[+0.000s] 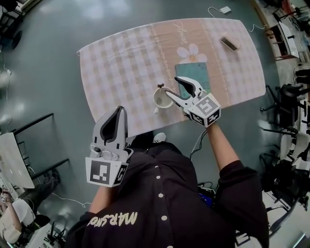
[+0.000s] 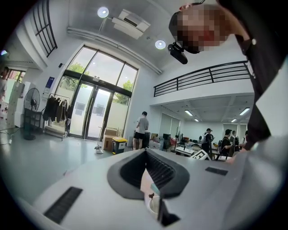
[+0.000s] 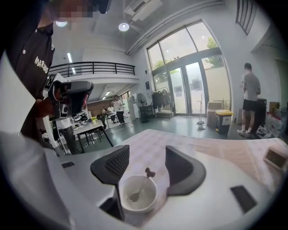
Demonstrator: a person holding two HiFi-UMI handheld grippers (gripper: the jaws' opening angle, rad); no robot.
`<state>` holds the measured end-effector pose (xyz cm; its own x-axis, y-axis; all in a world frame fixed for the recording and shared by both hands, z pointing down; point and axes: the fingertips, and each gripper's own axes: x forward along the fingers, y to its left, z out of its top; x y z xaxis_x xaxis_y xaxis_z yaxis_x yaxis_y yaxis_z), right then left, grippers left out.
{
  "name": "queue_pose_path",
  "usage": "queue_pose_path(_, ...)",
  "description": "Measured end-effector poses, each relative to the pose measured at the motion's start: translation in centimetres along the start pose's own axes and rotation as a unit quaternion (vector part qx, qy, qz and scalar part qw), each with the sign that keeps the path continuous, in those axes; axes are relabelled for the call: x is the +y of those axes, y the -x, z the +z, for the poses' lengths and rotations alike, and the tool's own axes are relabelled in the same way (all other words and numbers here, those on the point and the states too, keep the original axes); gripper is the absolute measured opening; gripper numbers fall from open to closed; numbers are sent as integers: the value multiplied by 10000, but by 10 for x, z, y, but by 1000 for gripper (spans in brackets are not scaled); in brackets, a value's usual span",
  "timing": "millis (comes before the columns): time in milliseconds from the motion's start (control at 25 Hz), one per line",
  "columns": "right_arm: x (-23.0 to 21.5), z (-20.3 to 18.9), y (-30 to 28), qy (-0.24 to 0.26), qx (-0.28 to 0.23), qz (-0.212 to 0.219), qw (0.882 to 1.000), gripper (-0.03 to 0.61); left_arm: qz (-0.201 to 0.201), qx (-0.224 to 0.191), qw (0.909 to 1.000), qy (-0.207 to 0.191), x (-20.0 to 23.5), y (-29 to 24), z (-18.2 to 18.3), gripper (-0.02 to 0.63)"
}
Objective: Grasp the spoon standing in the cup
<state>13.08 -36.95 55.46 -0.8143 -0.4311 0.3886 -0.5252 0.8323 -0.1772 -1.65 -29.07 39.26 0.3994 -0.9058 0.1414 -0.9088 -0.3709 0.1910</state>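
A white cup (image 1: 162,99) stands near the front edge of the checked tablecloth (image 1: 121,63). A spoon (image 1: 160,87) with a dark handle end leans inside it. My right gripper (image 1: 173,86) is open and reaches in from the right, its fingers either side of the cup's far rim. In the right gripper view the cup (image 3: 139,194) sits low between the jaws, and the spoon (image 3: 143,183) rises between them, untouched, below the right gripper (image 3: 148,155). My left gripper (image 1: 118,112) is shut and empty, held at the table's front edge, left of the cup. The left gripper view shows the cup (image 2: 153,205) through a slit.
A teal book (image 1: 193,76) lies under the right gripper, just behind the cup. A small boxy device (image 1: 229,43) rests at the table's far right. A white adapter (image 1: 225,9) with its cable lies on the floor beyond. Chairs and desks stand to the right.
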Motion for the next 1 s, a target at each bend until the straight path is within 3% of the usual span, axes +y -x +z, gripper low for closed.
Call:
queue_pose_path(240,-5,-43,-39,65,623,624,9961,245,-52,146,9998,95,3,-9,-13,11)
queue_pose_path(560,0,-92,-70,368,1690,1323,9760,226,61,330,9992,221,14,-13,-27,11)
queue_pose_path(840,6,-102,-76,342,1750,1585,9711,159,136,359,9990,232,24,-16,-30,11)
queue_pose_path(1000,4,-98,-75,428,1662,1505,9736,63,97,393,9989,247,22,-18,-31,11)
